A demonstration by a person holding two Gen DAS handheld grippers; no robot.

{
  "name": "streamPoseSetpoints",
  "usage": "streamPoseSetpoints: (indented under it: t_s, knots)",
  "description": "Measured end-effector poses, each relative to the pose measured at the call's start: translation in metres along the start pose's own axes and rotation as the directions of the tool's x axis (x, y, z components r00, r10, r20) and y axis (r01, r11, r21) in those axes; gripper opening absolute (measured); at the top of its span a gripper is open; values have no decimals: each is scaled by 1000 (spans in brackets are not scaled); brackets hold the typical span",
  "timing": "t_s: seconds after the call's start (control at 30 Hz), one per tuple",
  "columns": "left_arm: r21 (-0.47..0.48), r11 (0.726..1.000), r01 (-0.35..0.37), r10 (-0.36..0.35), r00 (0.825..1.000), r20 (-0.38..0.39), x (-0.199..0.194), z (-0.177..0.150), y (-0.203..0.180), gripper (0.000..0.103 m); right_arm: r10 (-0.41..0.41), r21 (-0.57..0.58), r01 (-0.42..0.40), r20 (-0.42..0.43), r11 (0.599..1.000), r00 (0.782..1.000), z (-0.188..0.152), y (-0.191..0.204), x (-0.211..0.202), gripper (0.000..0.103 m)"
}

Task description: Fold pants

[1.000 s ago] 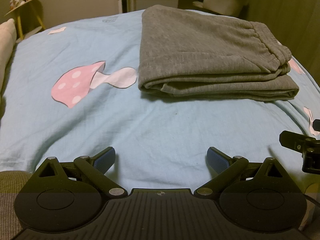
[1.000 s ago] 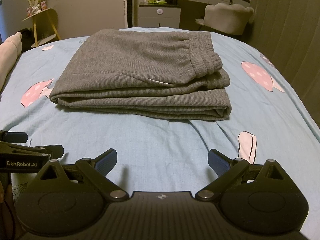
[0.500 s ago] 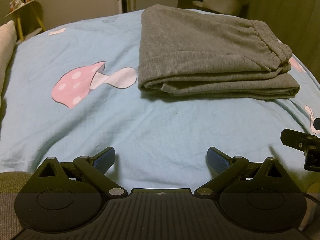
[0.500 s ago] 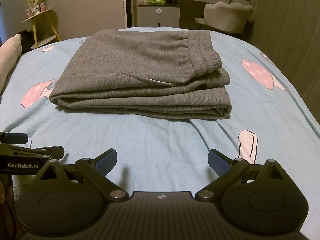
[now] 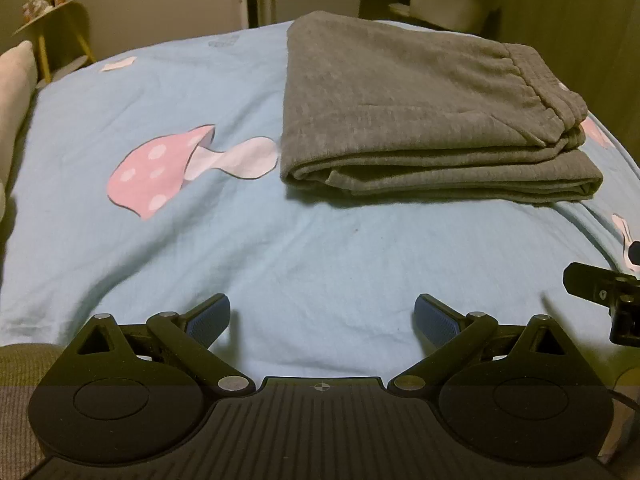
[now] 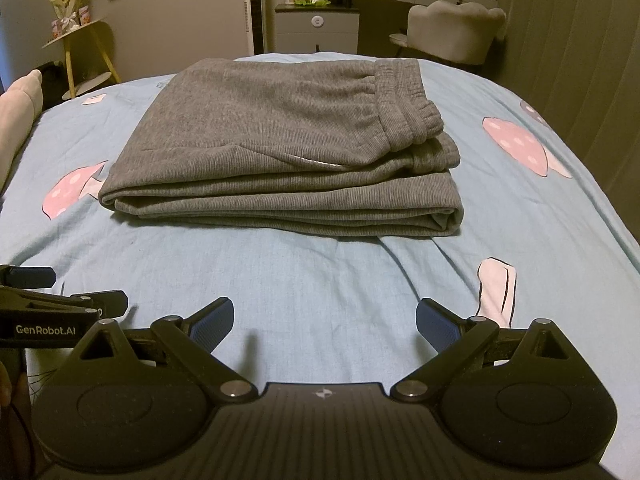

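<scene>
Grey pants lie folded into a thick rectangle on the light blue bed sheet, waistband at the right end. The same grey pants fill the middle of the right wrist view. My left gripper is open and empty, low over the sheet, well short of the pants and left of them. My right gripper is also open and empty, facing the folded edge from a distance. Each gripper shows at the other view's edge: the right one, the left one.
The sheet carries pink mushroom prints. A pale pillow lies at the bed's left edge. Behind the bed stand a yellow side table, a grey cabinet, a dresser and a padded chair. A curtain hangs at the right.
Both grippers stay open and nearly still. The views shift only slightly, the pants sitting a touch lower in the left wrist view.
</scene>
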State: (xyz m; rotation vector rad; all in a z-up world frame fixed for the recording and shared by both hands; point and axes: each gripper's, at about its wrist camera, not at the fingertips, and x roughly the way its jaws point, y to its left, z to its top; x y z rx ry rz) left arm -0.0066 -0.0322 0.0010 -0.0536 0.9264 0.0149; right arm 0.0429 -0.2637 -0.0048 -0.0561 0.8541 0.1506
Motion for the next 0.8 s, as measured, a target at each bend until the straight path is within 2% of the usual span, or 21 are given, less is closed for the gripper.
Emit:
streamPoseSetpoints:
  t_s: [0.8]
  knots:
    - [12, 1000, 2, -2, 1000, -29, 6, -1, -3, 102, -1, 10, 1, -11, 1000, 1000, -1, -1, 2, 98]
